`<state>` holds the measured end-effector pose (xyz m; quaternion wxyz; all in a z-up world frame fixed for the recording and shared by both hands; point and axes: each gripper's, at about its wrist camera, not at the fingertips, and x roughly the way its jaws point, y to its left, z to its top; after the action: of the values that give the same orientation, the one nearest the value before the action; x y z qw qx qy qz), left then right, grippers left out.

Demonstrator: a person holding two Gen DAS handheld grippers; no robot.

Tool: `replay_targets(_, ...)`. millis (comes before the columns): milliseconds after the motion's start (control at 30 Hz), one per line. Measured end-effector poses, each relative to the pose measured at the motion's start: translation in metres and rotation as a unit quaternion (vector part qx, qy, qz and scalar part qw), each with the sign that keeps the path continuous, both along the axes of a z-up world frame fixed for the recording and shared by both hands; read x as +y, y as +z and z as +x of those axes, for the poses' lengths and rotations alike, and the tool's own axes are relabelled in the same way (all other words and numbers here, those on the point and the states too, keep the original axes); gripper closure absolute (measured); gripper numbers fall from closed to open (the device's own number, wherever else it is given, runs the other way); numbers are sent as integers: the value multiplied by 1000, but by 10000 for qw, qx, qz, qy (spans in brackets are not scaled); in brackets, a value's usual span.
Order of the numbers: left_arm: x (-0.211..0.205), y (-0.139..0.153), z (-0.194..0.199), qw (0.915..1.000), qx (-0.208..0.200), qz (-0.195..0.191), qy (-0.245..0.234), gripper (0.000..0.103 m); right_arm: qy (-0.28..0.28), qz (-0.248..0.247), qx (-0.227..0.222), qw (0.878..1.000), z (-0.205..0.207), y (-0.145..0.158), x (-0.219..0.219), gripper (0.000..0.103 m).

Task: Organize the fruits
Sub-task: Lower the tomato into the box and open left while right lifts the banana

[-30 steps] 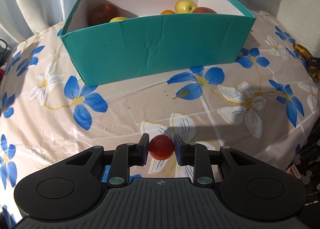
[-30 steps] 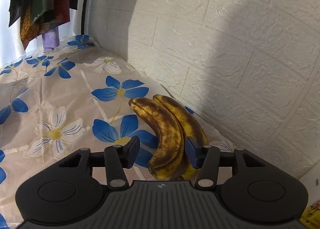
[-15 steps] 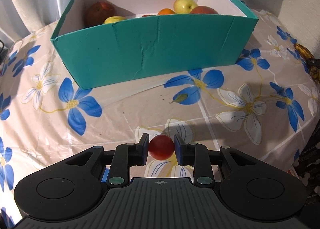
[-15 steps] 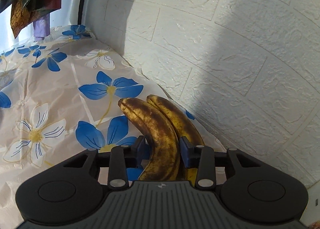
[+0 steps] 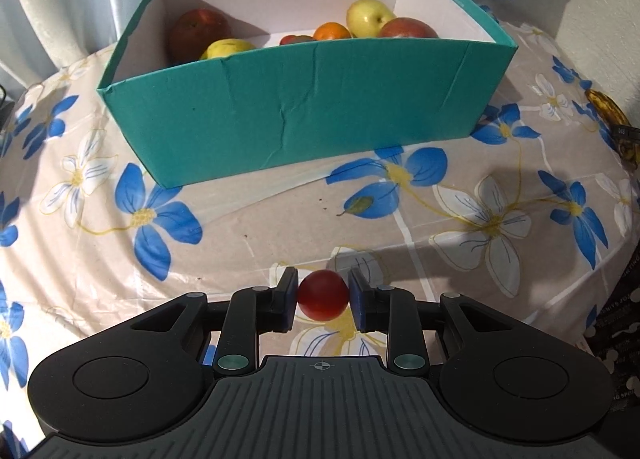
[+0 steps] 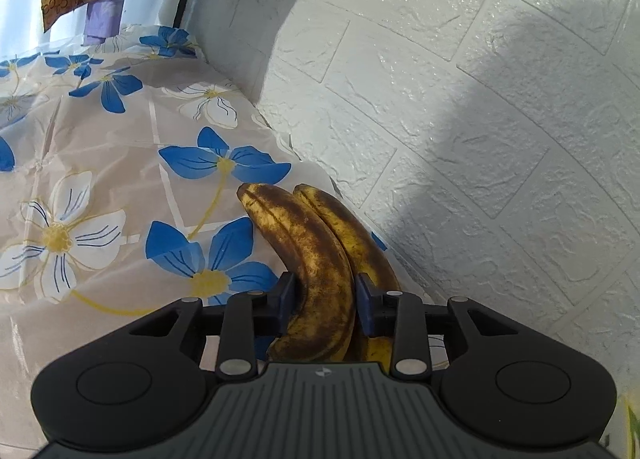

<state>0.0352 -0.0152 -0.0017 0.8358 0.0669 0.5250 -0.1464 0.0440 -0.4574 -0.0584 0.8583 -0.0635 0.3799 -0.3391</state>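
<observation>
While the left gripper [image 5: 323, 297] angles steeply down, clamping a small red fruit [image 5: 322, 295] above the floral tablecloth [image 5: 248, 227] before the teal box [image 5: 304, 107], the right gripper [image 6: 325, 305], beside the white brick wall [image 6: 460, 119], has just been closing and now pinches the front banana [image 6: 312, 267] of a spotted pair; earlier its pads stood apart.

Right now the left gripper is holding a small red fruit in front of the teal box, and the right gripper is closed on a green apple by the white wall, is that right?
Not quite. The right gripper grips spotted bananas, not a green apple; its jaws have just been closing on them, as the right wrist view shows. The rest stands: the left gripper holds the small red fruit before the teal box.
</observation>
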Motion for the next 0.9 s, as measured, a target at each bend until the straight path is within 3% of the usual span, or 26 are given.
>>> replay_targets(267,1,1,0,10000,-19,-44,18,73,128,522,-513,9972,-16,18,15,72)
replay_targets(500,2,5,-1,9998,-95,-147,4,73,411,820,-1102,9897,-37,56,48,72)
replay_targets(667,3,13,-1,9995,-212,-231,-40,73,1031,975,-1604,9768,-54,96,94,72)
replay_targets(900,5,50,12,9963,-793,-296,-116,73,2079,1389,-2024,9468,-62,131,159,72)
